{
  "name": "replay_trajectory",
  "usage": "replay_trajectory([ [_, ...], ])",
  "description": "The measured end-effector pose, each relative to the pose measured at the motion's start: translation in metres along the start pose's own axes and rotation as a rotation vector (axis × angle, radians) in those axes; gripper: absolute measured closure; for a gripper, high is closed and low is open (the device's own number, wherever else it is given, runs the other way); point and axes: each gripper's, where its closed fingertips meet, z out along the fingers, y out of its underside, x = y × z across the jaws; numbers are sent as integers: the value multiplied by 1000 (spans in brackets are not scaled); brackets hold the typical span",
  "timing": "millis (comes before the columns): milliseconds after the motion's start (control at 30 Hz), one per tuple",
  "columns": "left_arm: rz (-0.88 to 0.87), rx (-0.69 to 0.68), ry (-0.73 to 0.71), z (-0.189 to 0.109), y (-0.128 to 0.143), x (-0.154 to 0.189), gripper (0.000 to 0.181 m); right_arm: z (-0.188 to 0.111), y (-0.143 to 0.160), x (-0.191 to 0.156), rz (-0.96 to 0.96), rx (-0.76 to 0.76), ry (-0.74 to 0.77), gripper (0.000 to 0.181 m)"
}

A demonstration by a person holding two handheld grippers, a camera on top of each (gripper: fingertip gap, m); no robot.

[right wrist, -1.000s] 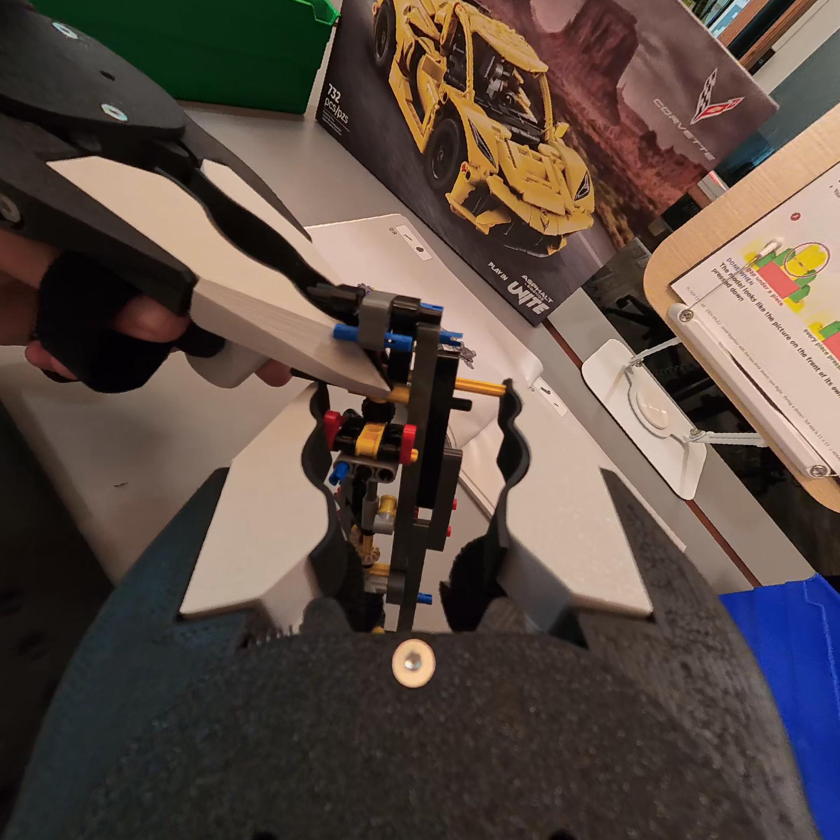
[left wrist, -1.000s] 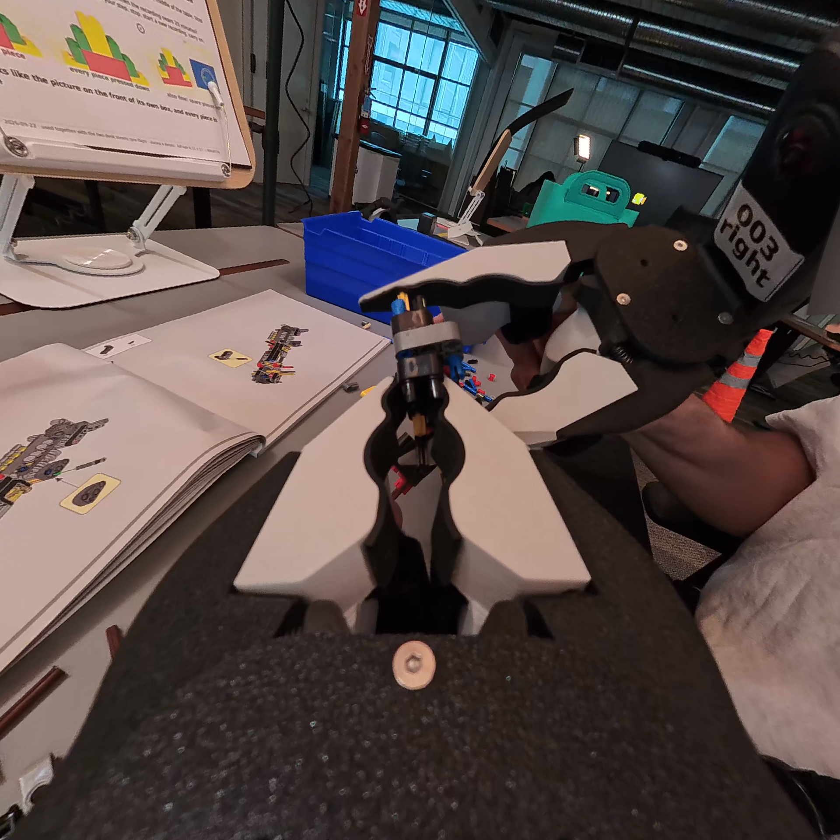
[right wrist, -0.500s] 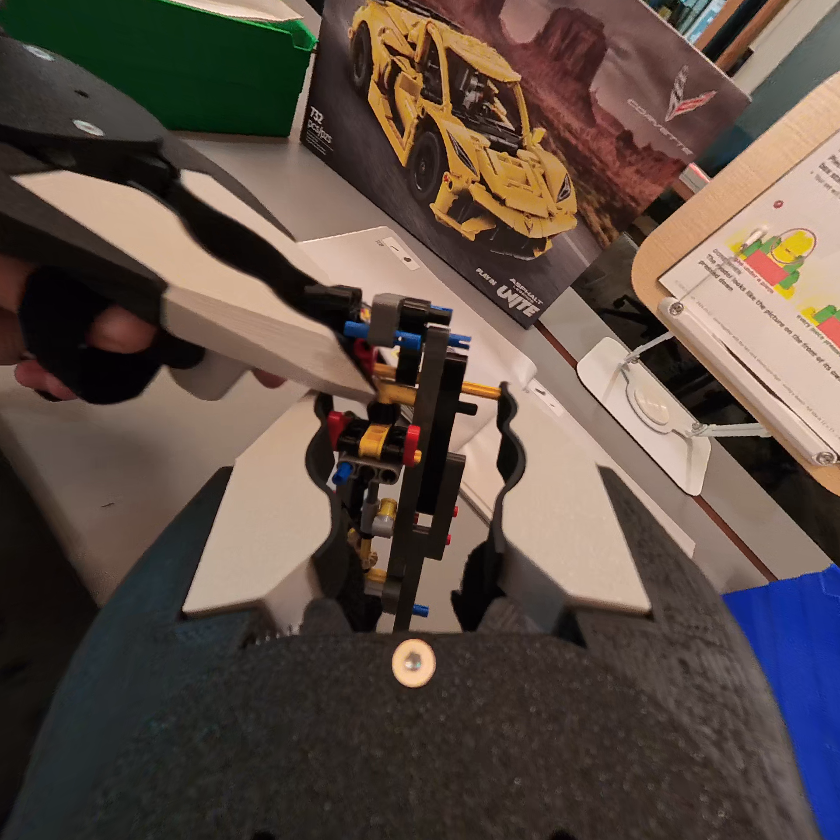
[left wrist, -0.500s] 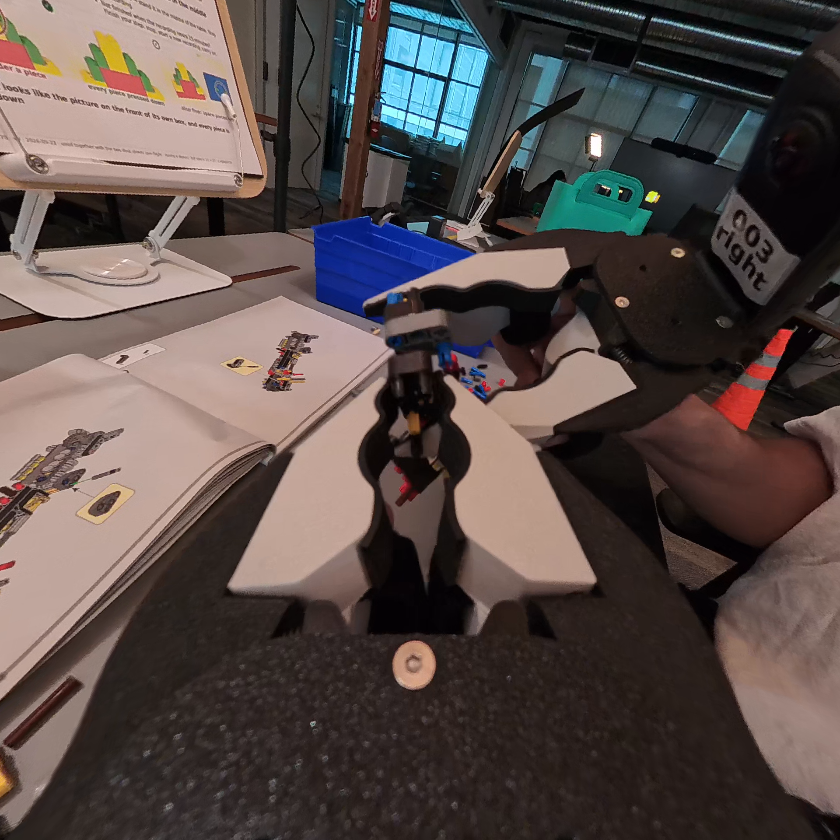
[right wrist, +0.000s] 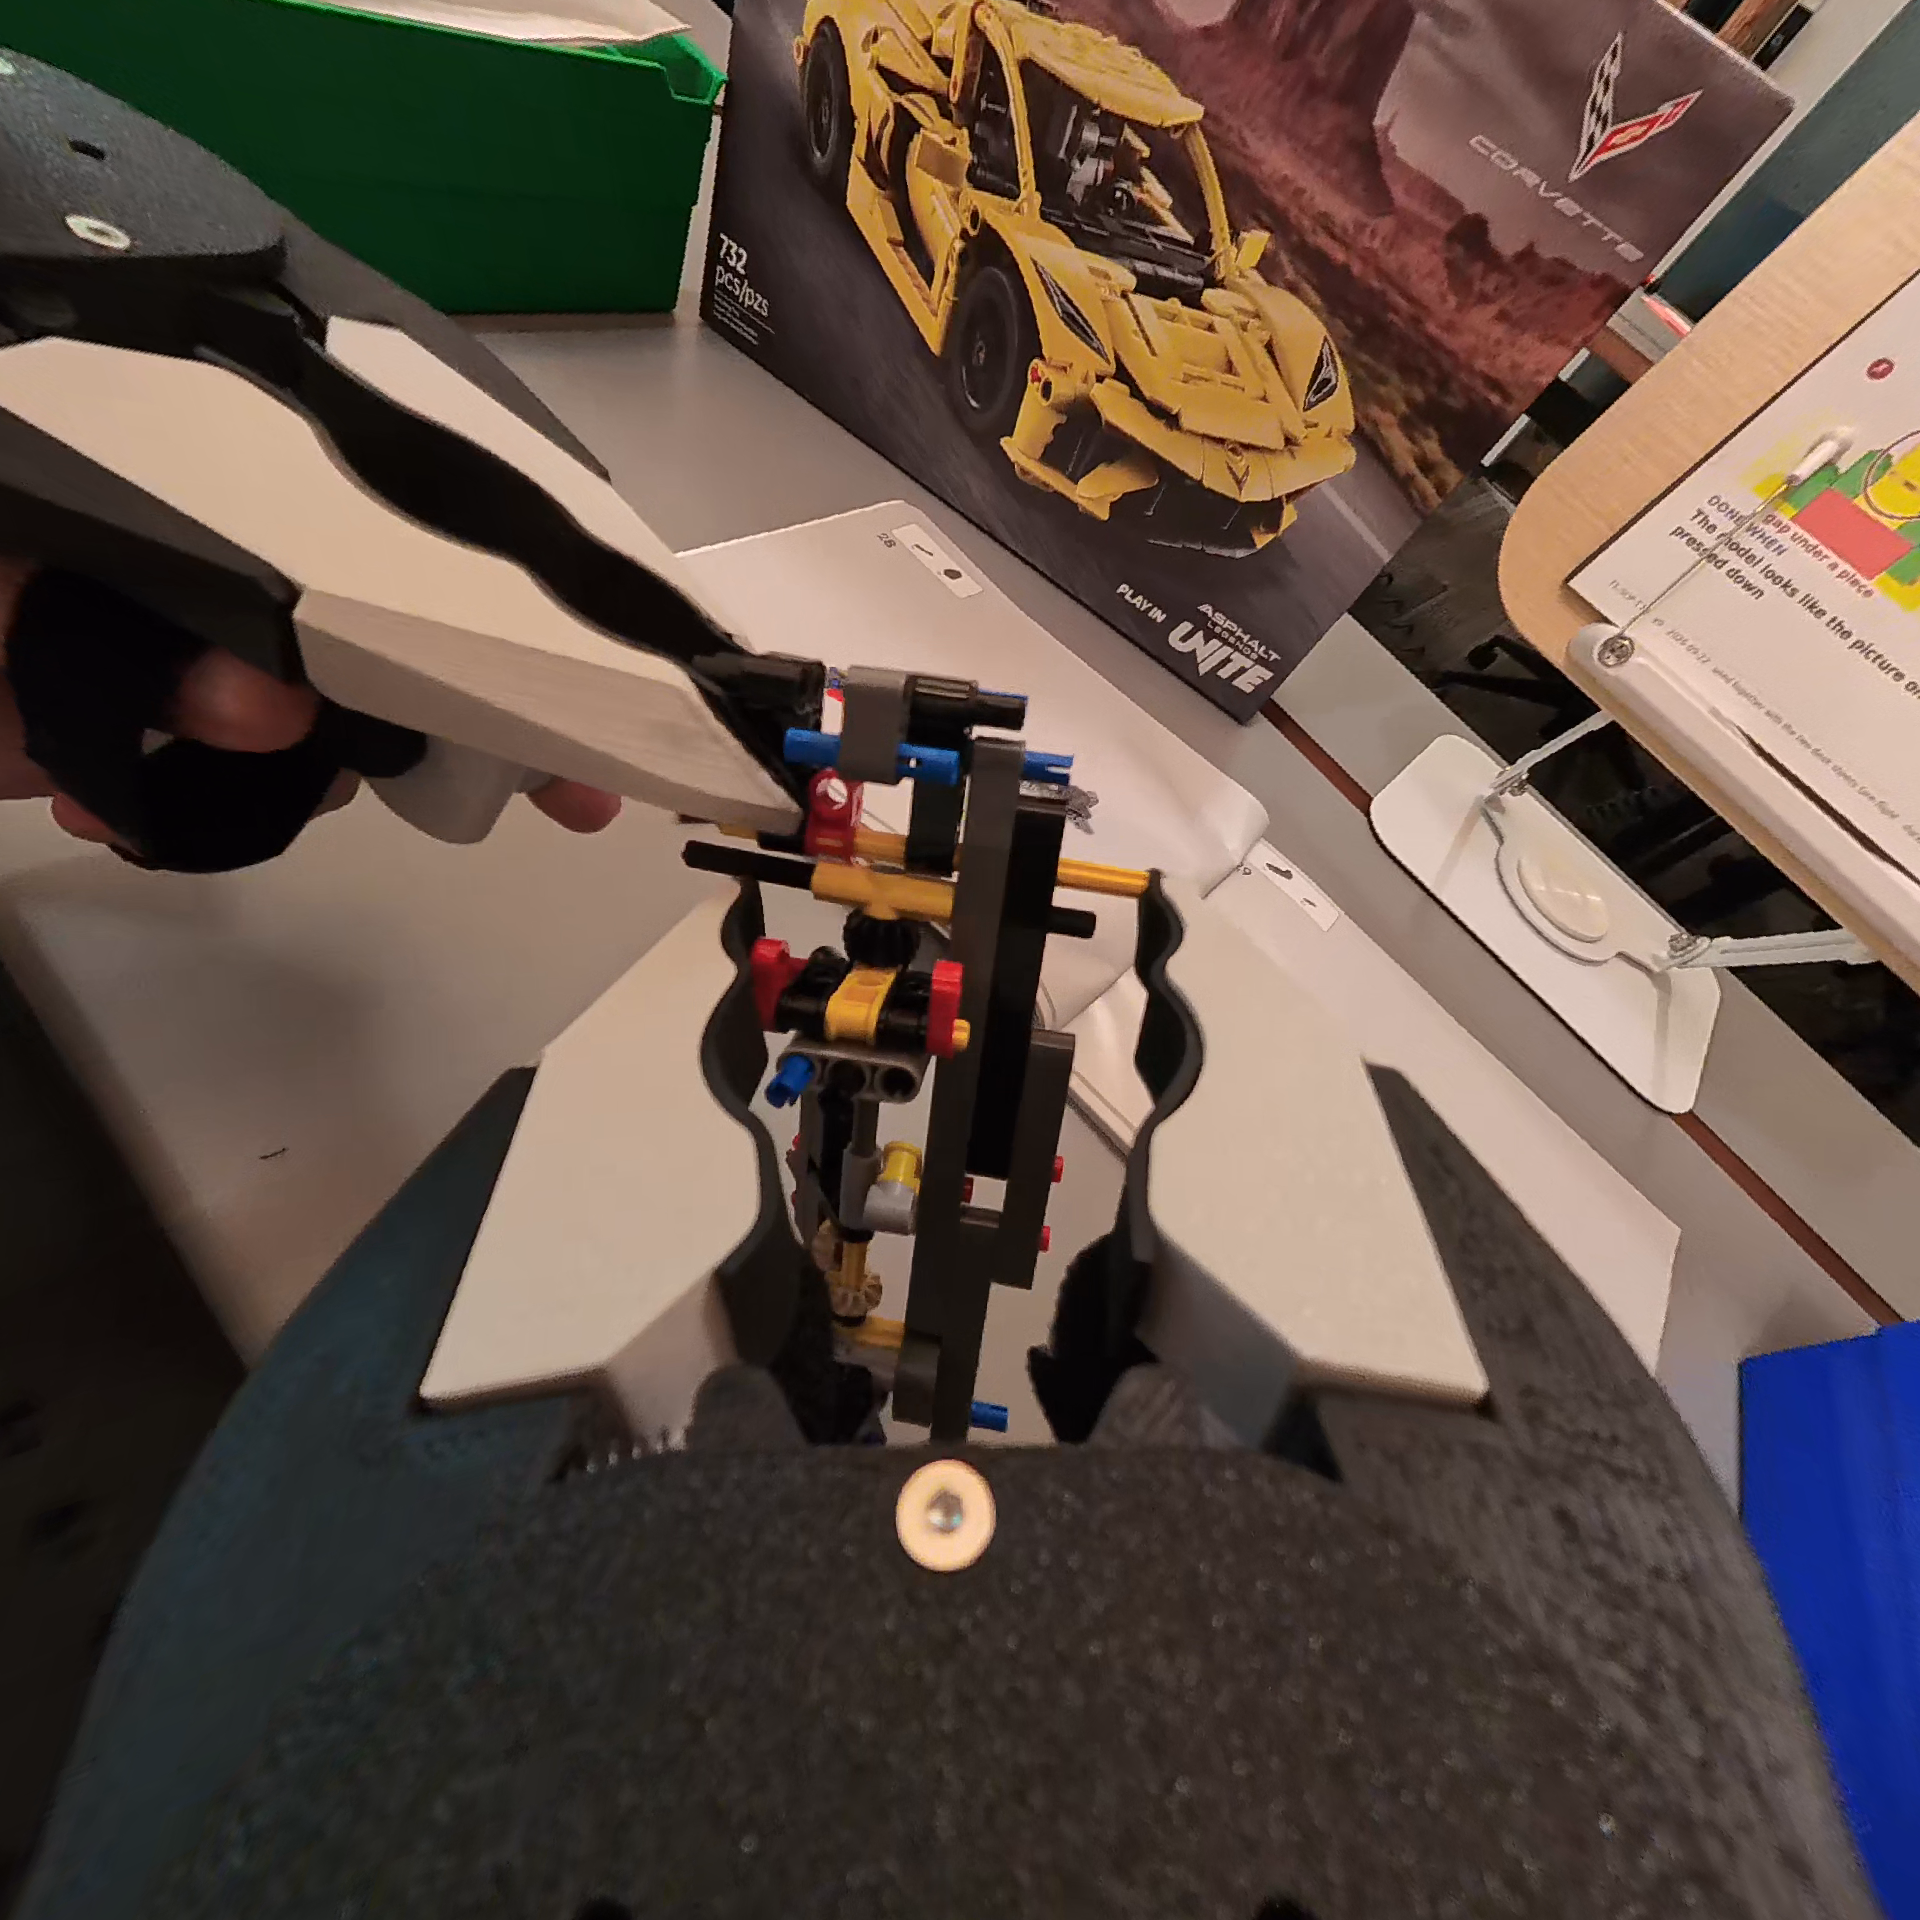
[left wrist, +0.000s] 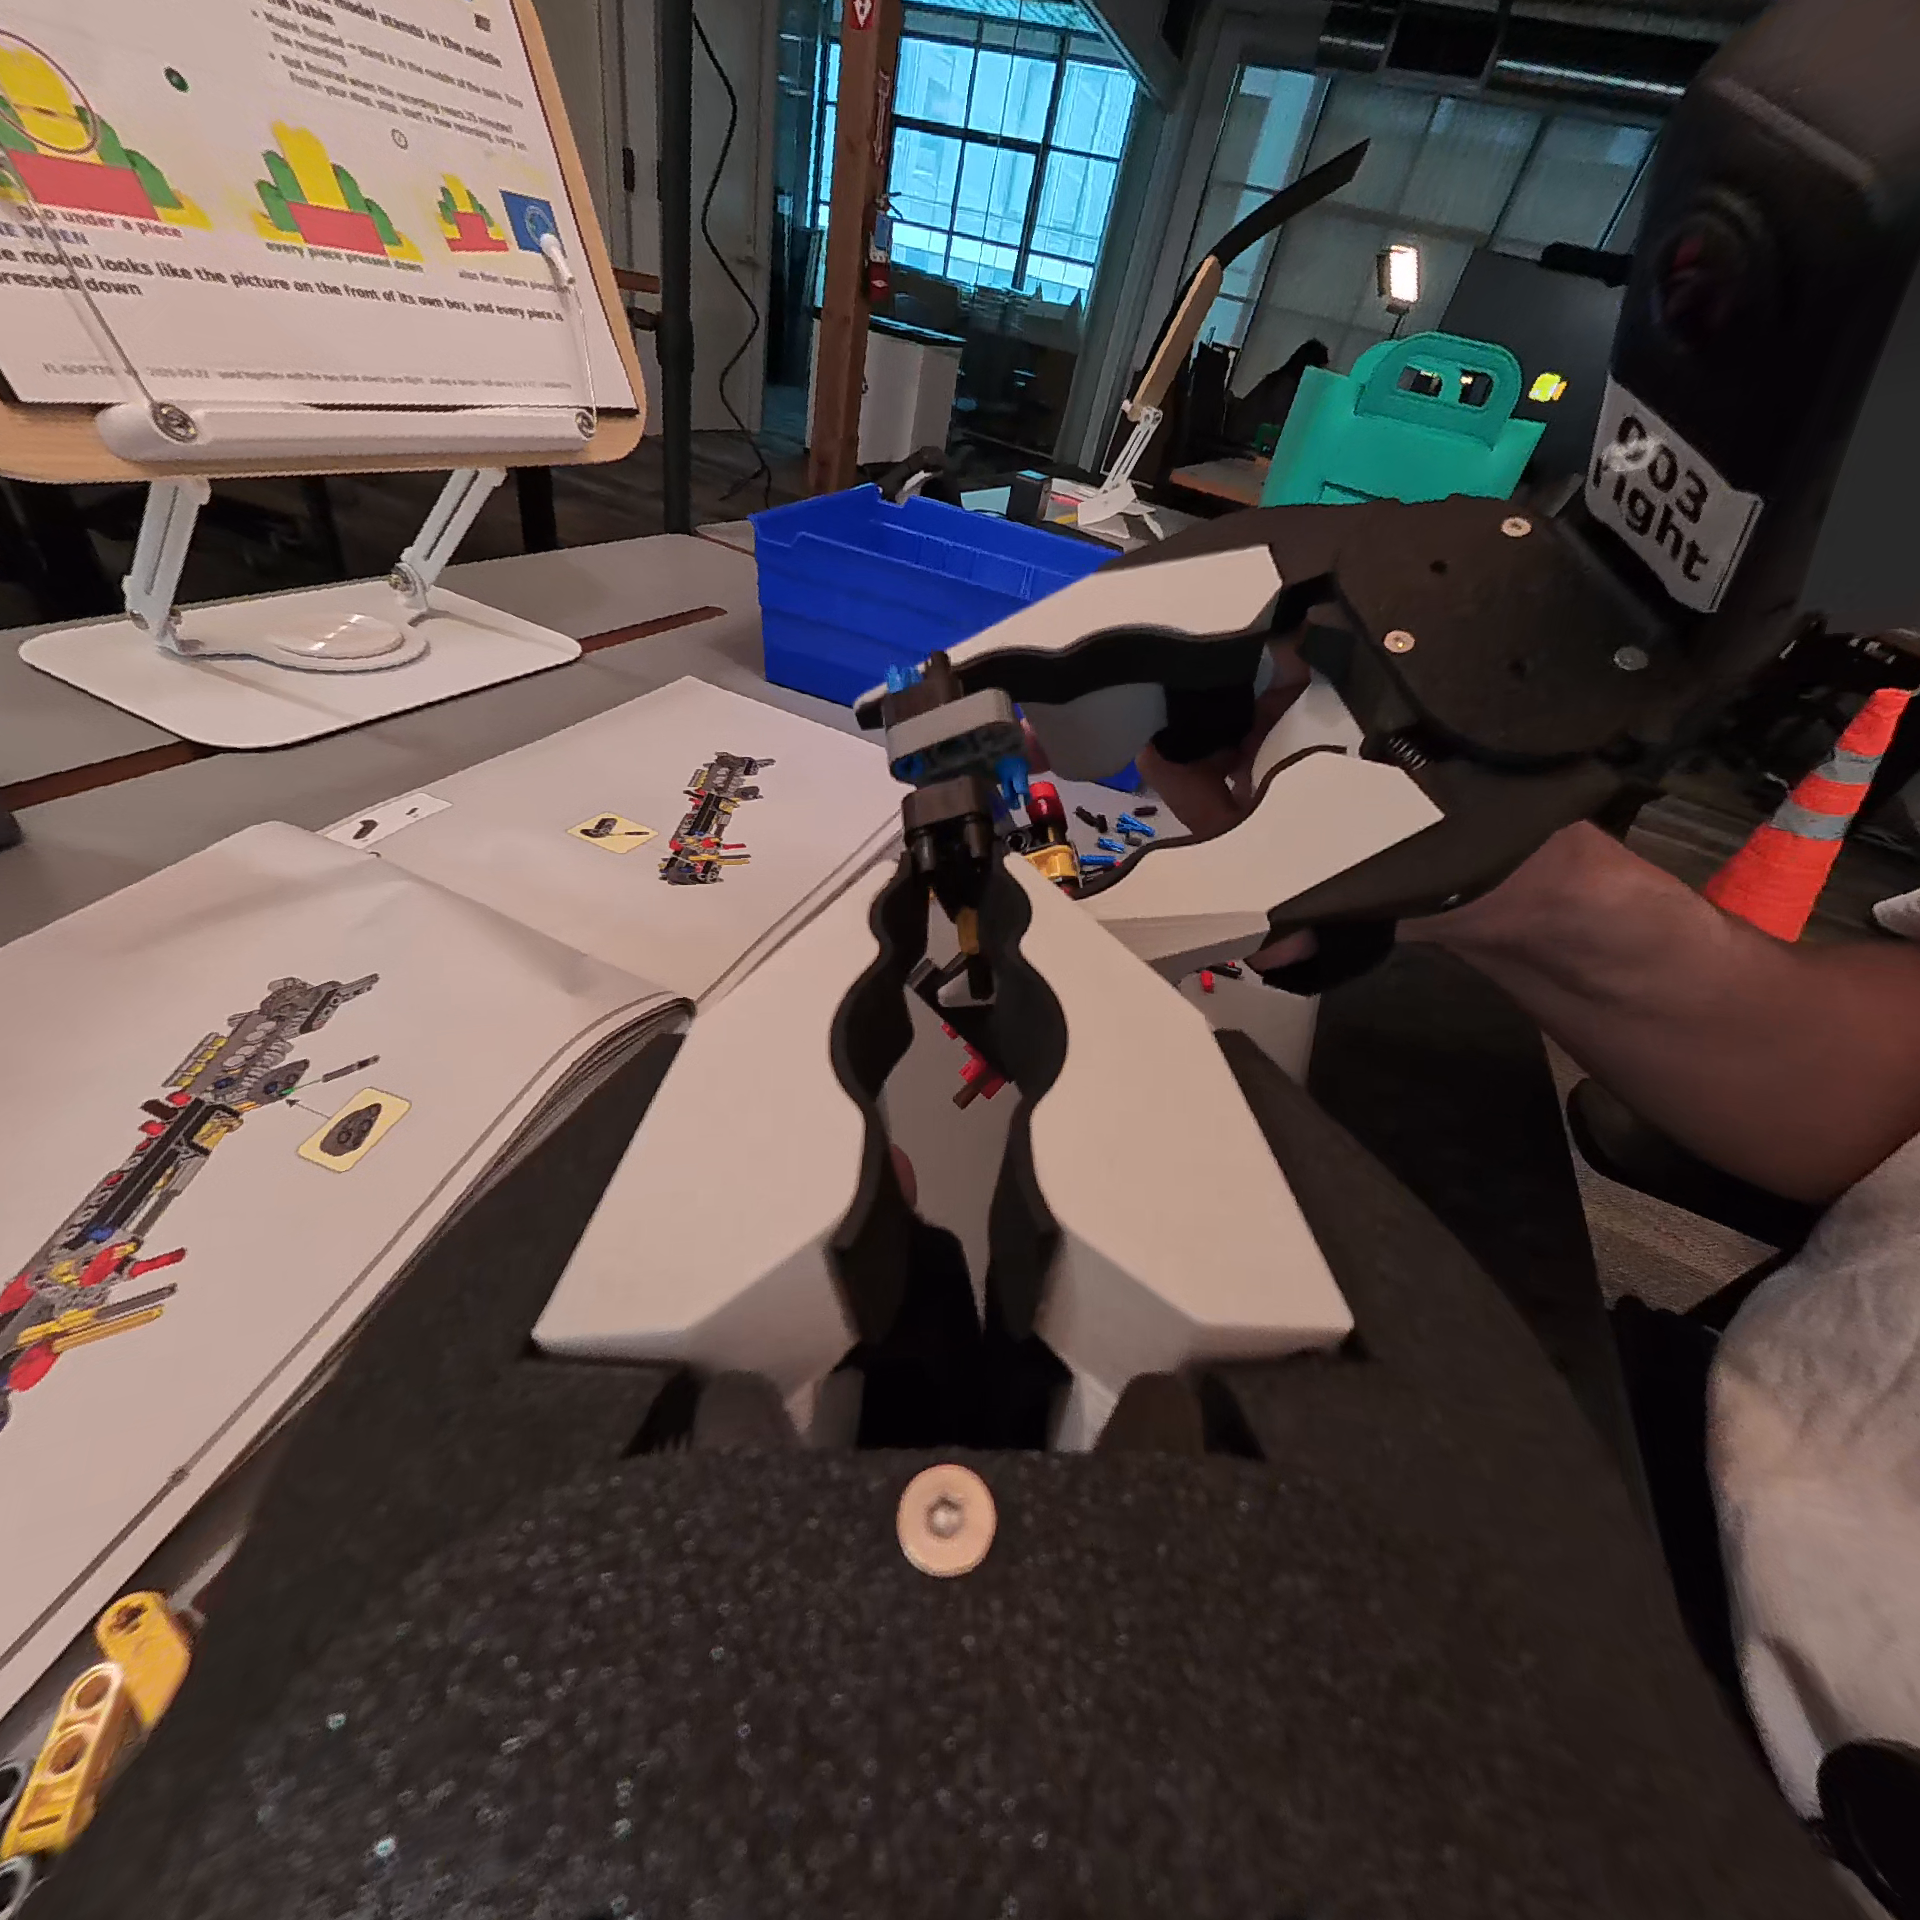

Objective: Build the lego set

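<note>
Right gripper (right wrist: 945, 1049): my jaws are spread either side of the lego assembly (right wrist: 935, 1039). The dark frame runs up between them with a clear gap on its right side; whether the left finger or the rear of the jaws bears on it I cannot tell.

Left gripper (left wrist: 951, 935): jaws close together, pinching the near end of the same assembly, at a black connector with a yellow axle below it.

Where the build is: held up off the table (left wrist: 644, 582), between the 2 grippers, above the open instruction booklet (left wrist: 416, 987).

Done so far: 1 long dark frame carrying yellow axles, red and blue pins, black connectors, a tan gear low down and a grey block (right wrist: 883, 717) at the far end.

Still to do: I judge this early. The set box (right wrist: 1195, 260) on the far side shows a complete yellow car, and none of that bodywork exists yet.

Parts waiting: loose pieces (left wrist: 1101, 826) scattered on the table to the right of the booklet, a yellow beam (left wrist: 99, 1714) at the near left, a blue bin (left wrist: 894, 592) further off.

Other items: a sheet on a stand (left wrist: 291, 208) at far left, a green bin (right wrist: 416, 135) beside the box.
</note>
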Motion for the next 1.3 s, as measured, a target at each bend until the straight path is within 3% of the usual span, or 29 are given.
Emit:
replay_trajectory([
  [500, -161, 45, 46, 2, -3, -3, 174, 2, 0, 2, 34, 6, 24, 113],
  [633, -244, 46, 86, 0, -3, -6, 173, 5, 0, -1, 87, -4, -49, 111],
  [900, -207, -25, 123, 2, 8, 0, 173, -1, 8, -10, 116, 6, -235, 108],
  [1100, -227, -23, 103, 1, 8, -7, 174, -9, 0, -5, -99, -44, -50, 110],
  [1233, -196, -19, 174, -6, 5, 0, 174, -32, -14, 11, 11, 39, -150, 114],
  [1300, -177, -25, 209, -10, 4, 4, 174, -46, -25, 21, 163, 144, -333, 124],
])
